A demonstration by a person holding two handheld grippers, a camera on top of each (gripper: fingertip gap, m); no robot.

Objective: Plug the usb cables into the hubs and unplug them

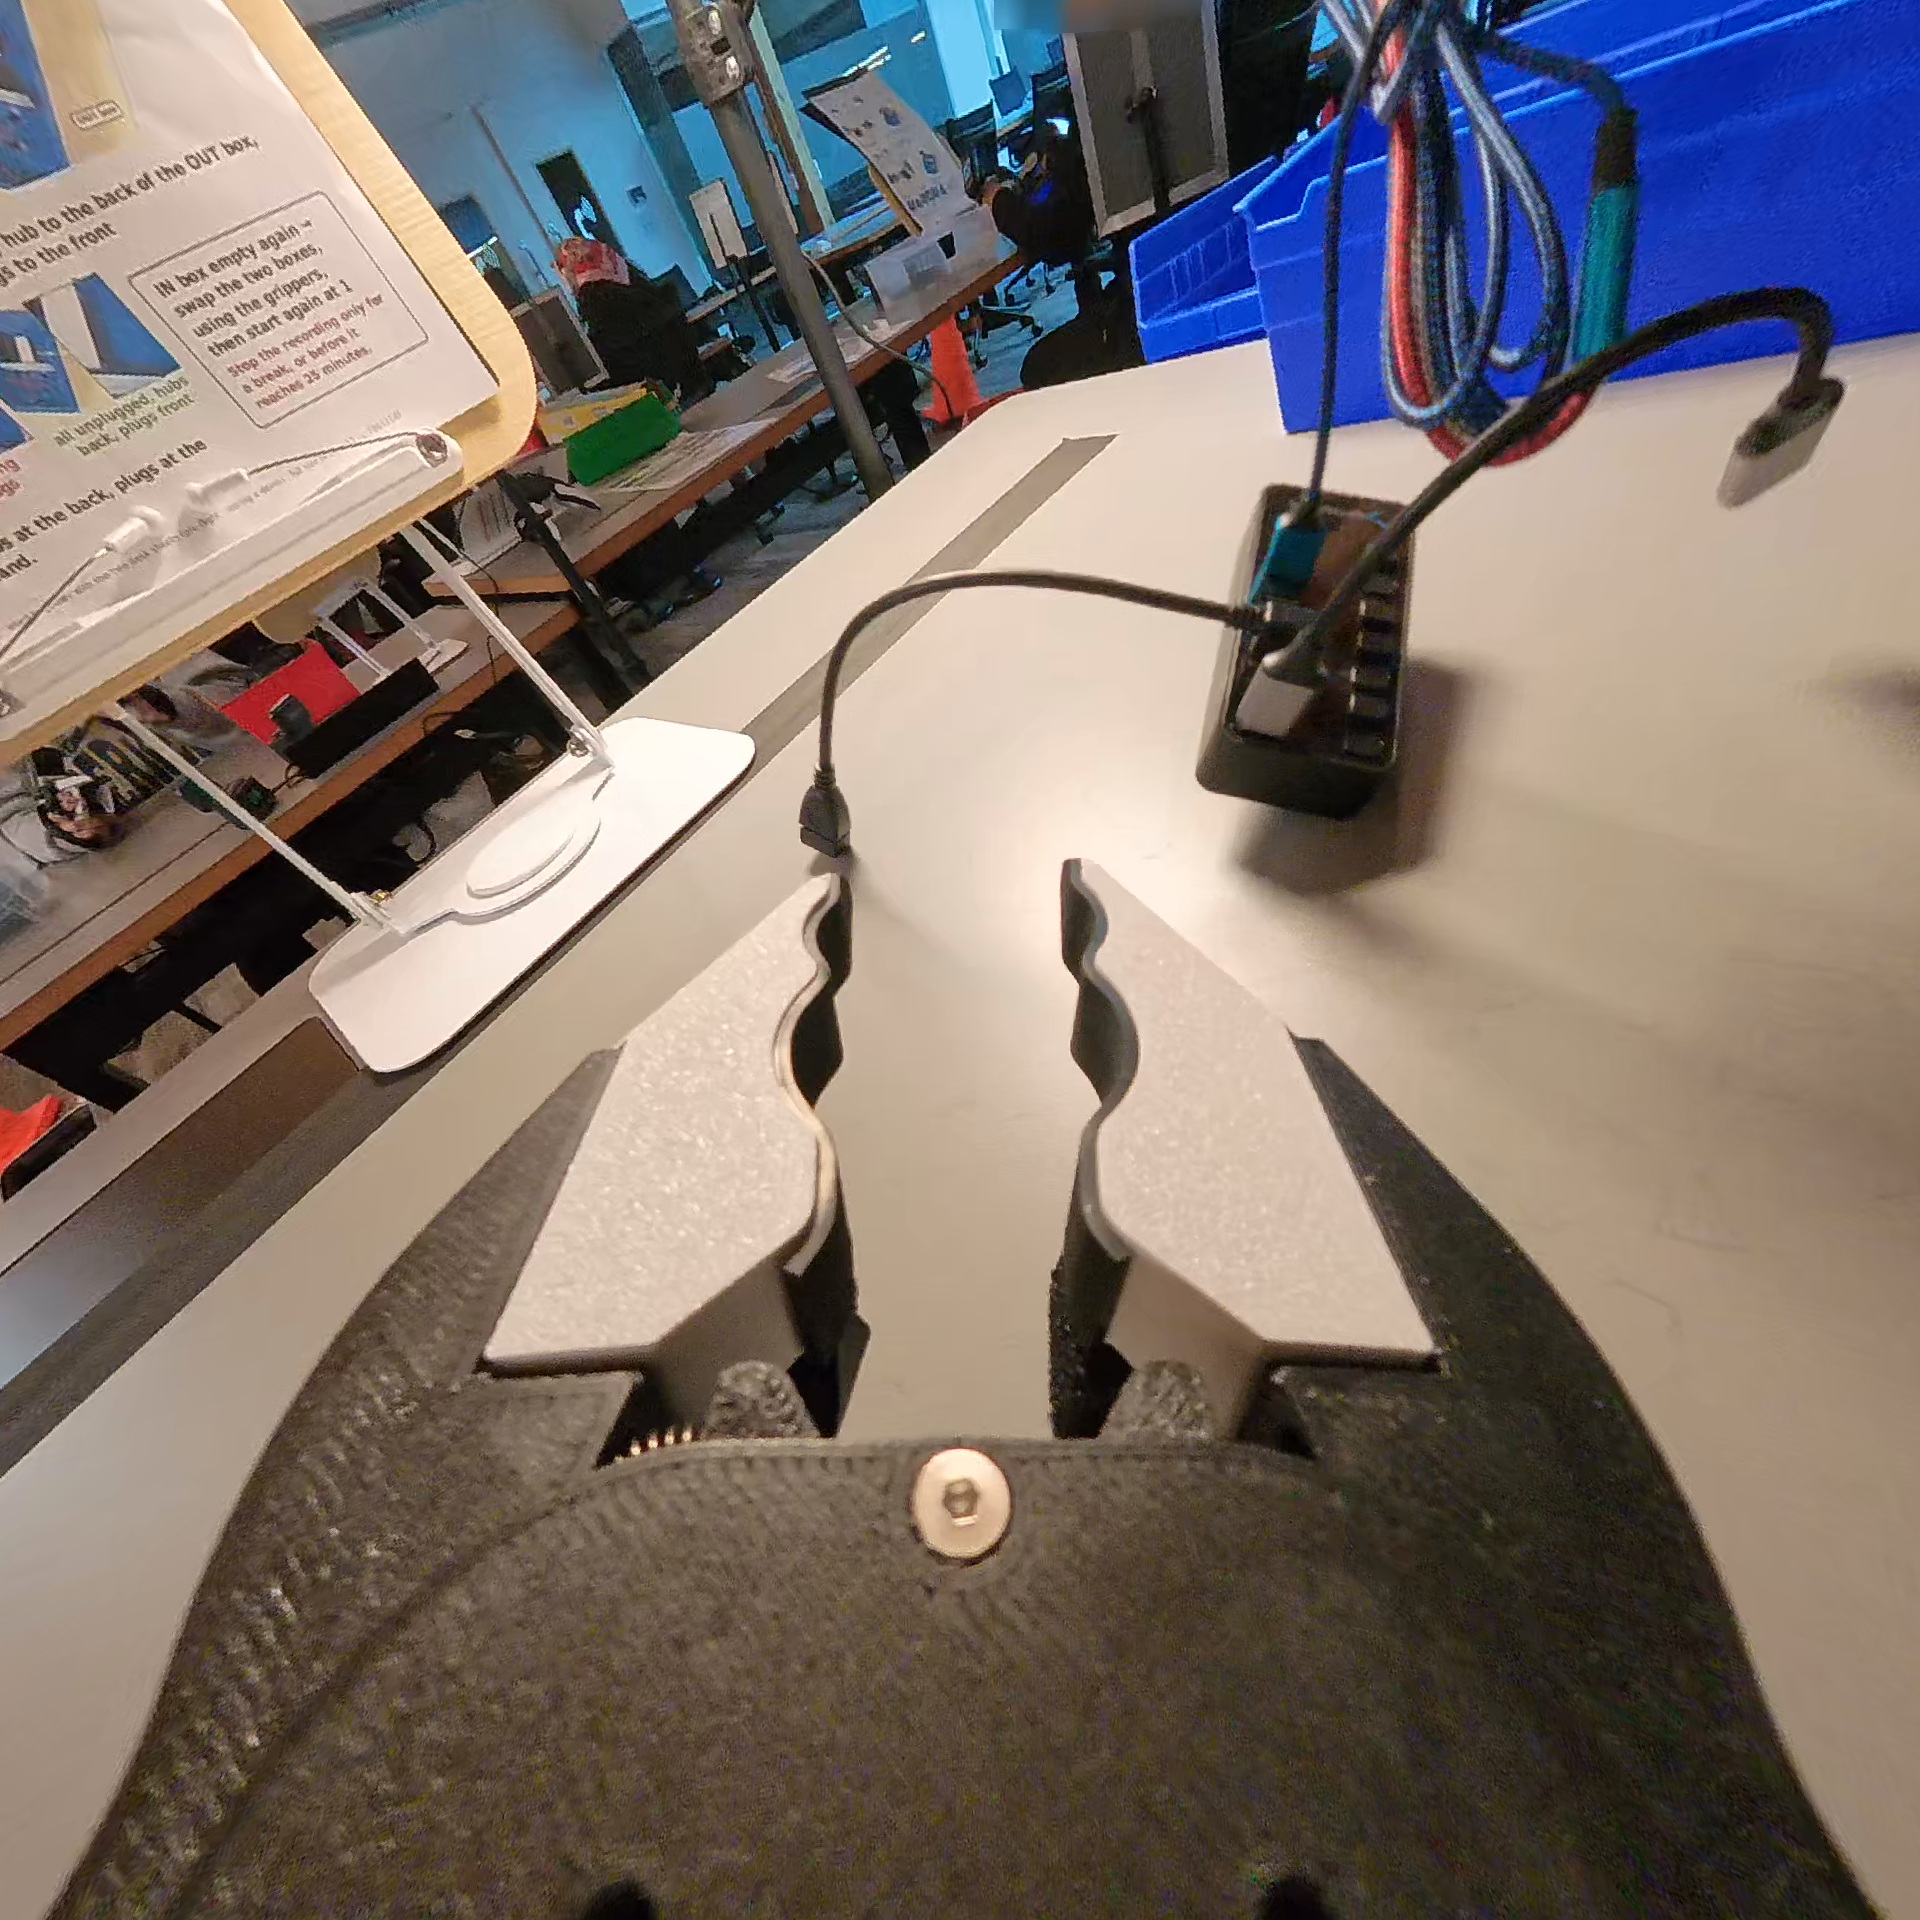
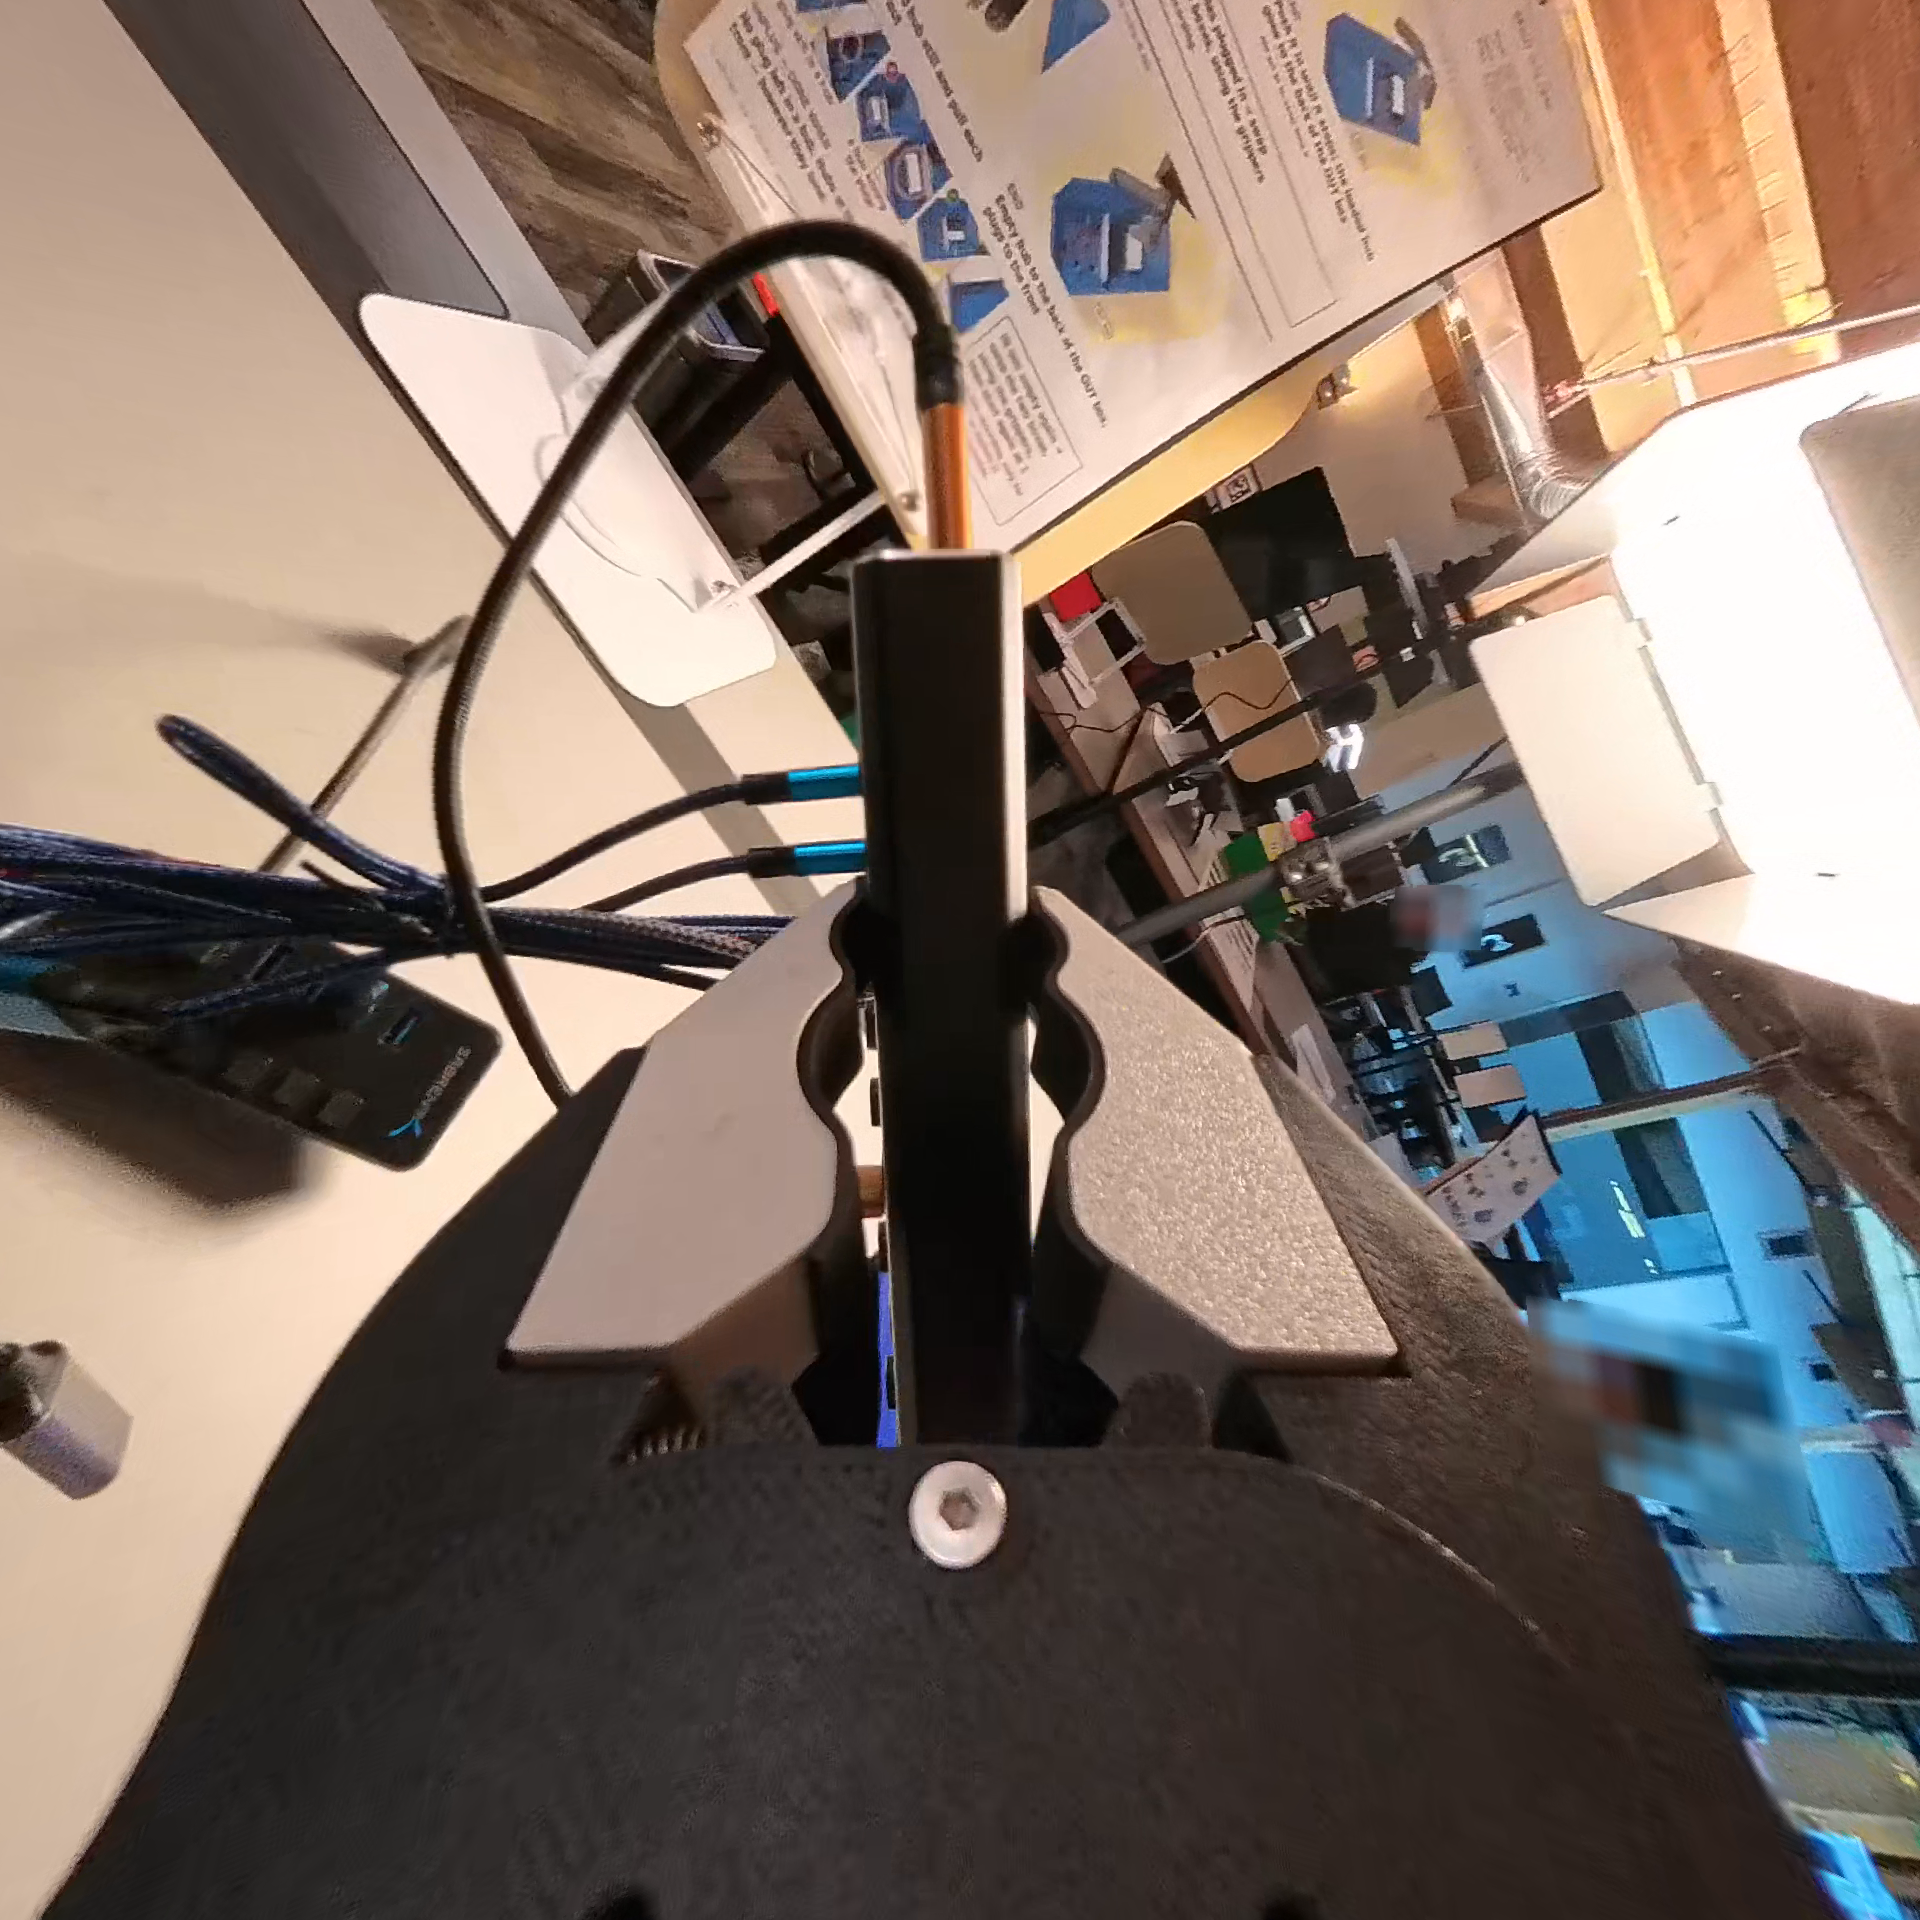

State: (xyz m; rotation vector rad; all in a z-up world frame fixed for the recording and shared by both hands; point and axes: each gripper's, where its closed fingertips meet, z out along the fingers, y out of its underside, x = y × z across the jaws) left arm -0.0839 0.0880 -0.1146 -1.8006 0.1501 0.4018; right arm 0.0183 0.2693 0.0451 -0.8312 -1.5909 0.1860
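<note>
On the pale tabletop (image 1: pixel 1039 644), the left gripper (image 1: pixel 951 883) hovers low with its jaws apart and nothing between them. Just ahead of its left fingertip lies the black plug (image 1: pixel 826 821) of a thin black lead (image 1: pixel 935 608), which arcs back to a black USB hub (image 1: pixel 1314 665) lying flat on the table. That hub carries a teal-shelled plug (image 1: pixel 1288 551) at its far end and a silver-shelled plug (image 1: pixel 1273 701) nearer its front; a black braided cable (image 1: pixel 1621 358) rises from the silver one. A loose silver USB plug (image 1: pixel 1782 442) hangs in the air to the right. Behind the hub, a bundle of blue and red braided cables (image 1: pixel 1475 260) hangs in front of blue plastic bins (image 1: pixel 1714 208). A white stand (image 1: pixel 540 883) at left holds an instruction sheet (image 1: pixel 208 260).

In the right wrist view, the right gripper (image 2: pixel 940 914) is clamped on a second, slim black hub (image 2: pixel 935 779), held lengthwise between the fingers and extending beyond the tips. Two blue-shelled plugs (image 2: pixel 821 821) sit in its left side. A copper-shelled plug (image 2: pixel 945 468) sits at its far end, with a black cable (image 2: pixel 499 644) looping back from it. The flat hub (image 2: pixel 260 1060) lies on the table to the left under dark blue braided cables (image 2: pixel 312 894).
</note>
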